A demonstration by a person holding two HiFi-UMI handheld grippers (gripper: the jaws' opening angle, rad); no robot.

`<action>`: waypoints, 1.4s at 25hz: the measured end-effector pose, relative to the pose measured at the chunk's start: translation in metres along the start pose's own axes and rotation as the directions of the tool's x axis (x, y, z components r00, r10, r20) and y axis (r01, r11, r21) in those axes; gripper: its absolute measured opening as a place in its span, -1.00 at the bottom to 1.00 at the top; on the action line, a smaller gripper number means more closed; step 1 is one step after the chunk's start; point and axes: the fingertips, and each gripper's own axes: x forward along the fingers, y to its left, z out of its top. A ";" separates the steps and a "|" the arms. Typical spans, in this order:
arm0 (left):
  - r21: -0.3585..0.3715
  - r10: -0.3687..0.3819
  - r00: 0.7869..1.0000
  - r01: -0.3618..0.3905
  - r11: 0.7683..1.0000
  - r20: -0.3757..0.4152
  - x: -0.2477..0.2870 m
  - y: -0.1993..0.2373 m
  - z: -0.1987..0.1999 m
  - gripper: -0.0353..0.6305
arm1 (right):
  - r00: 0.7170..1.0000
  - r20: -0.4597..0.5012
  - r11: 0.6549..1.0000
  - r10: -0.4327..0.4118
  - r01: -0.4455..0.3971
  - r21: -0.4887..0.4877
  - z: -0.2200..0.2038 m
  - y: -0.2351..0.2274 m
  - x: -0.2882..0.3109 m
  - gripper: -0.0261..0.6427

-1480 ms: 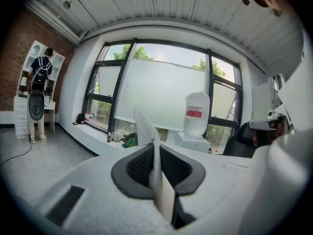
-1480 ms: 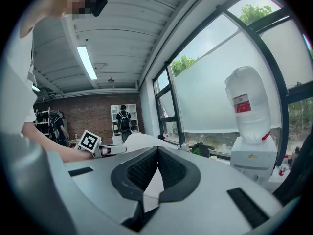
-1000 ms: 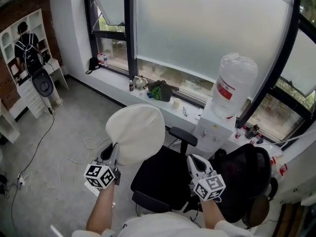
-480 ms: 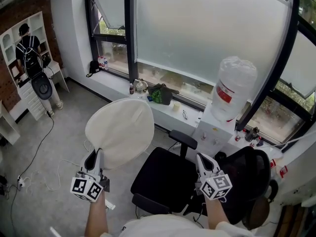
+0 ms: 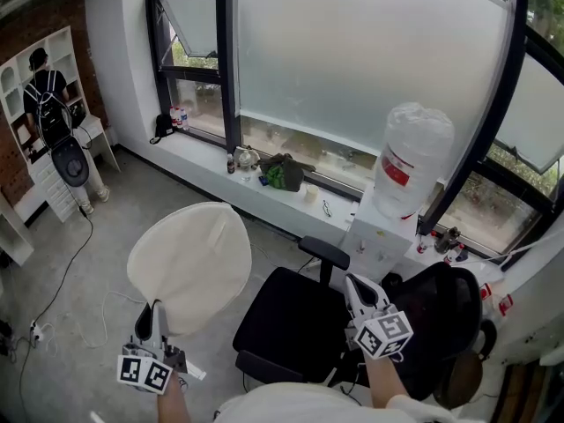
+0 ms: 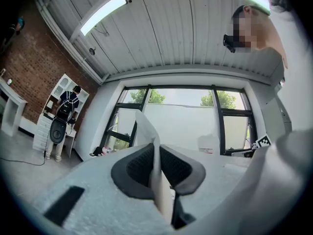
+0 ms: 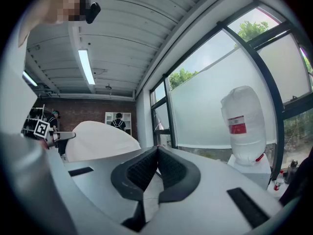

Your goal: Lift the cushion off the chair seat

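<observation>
Your left gripper [image 5: 156, 314] pinches the white cushion [image 5: 189, 263] by its edge; it rises above the jaws, clear of the chair seat [image 5: 291, 320] to their right. Your right gripper [image 5: 357, 287] is closed and empty (beyond it a water jug [image 5: 414, 157], fill unclear).

Cushion [image 5: 189, 267]: bottom rim hidden behind left gripper [image 5: 152, 317]. Chair [image 5: 291, 311]: seat front behind person's shirt [image 5: 291, 404]. Windowsill bottles [image 5: 231, 160]: too small to identify.
</observation>
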 end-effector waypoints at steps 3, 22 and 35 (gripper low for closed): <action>0.014 0.011 1.000 -0.011 1.000 0.006 -0.013 0.002 0.008 -0.78 | 1.000 -0.007 1.000 -0.024 0.024 0.014 -0.004 -0.003 -0.004 -0.92; -0.032 -0.033 0.999 0.034 0.999 0.026 -0.032 -0.002 0.018 -0.78 | 0.997 -0.079 1.000 0.024 -0.023 0.017 -0.019 0.047 -0.002 -0.92; -0.028 -0.008 0.998 0.009 1.000 0.058 -0.058 -0.004 0.029 -0.78 | 0.996 -0.067 0.998 0.065 -0.064 0.017 -0.019 0.065 -0.002 -0.92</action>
